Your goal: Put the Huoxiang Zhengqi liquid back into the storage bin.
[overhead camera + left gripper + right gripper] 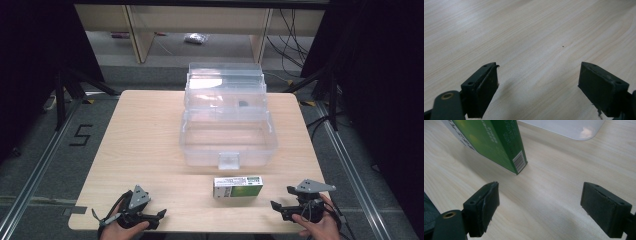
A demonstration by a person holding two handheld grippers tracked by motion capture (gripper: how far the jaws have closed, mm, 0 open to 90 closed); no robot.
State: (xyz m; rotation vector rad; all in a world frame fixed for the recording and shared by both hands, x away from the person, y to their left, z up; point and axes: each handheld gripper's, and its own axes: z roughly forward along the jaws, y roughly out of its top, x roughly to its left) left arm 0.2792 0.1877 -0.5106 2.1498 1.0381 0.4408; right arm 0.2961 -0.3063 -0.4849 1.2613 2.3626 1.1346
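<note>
Barcode (520,161) marks the end of the green carton (238,186), its print too small to read. It lies flat on the table (145,150) just ahead of the right tool (280,206), jaws wide, empty; left tool (157,216) likewise.

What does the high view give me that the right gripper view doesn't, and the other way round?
High view alone: the whole clear plastic box with its lid open, the left gripper near the table's front left corner, and the right gripper to the right of the green carton.

Right gripper view alone: the carton's barcode on its end face, and the right gripper's black pads standing wide apart with nothing between them.

Both: the carton, part of the box and the wooden table.
</note>
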